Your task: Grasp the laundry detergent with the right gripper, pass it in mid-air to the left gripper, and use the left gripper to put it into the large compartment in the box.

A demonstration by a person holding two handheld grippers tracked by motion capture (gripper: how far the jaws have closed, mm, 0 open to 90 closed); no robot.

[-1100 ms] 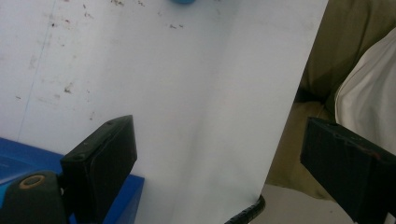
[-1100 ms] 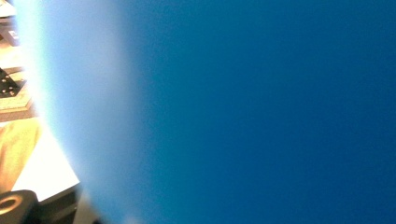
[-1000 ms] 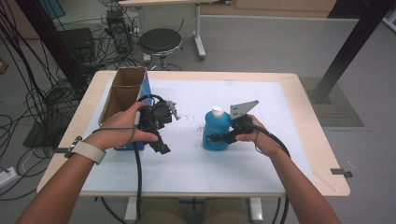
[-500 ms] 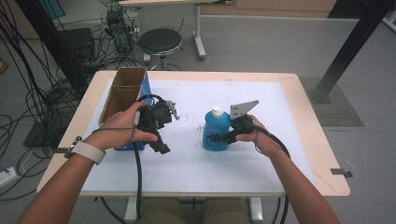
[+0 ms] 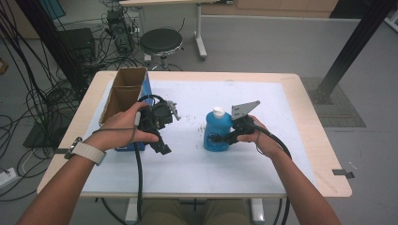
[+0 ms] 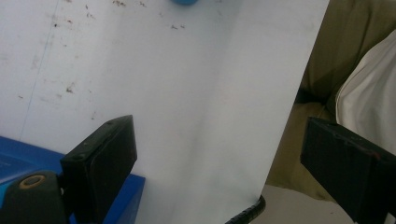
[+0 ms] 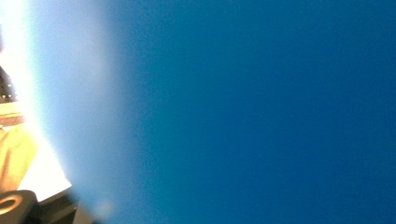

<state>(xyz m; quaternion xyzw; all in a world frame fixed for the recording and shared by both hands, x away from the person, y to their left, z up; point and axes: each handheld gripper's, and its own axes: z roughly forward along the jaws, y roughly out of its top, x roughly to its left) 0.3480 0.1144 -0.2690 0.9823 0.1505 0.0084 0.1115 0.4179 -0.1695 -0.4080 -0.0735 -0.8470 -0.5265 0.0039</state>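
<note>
A blue bottle [image 5: 216, 123] with a white cap stands upright on the white mat [image 5: 272, 154], right of centre. My right gripper [image 5: 215, 139] comes in from the right and is shut on the bottle's lower body. In the right gripper view the bottle's blue wall [image 7: 257, 112] sits blurred right against the camera. My left gripper [image 5: 159, 140] is held over the mat's left part, beside an open cardboard box [image 5: 123, 93] with a blue side. In the left gripper view it [image 6: 224, 172] stands open with bare mat between its jaws.
Small dark crumbs [image 5: 190, 119] lie on the mat between the two grippers. The blue side of the box [image 6: 14, 156] is close by the left jaw. A round stool [image 5: 161, 41] and cables stand behind the table; a black post [image 5: 356, 42] rises at the far right.
</note>
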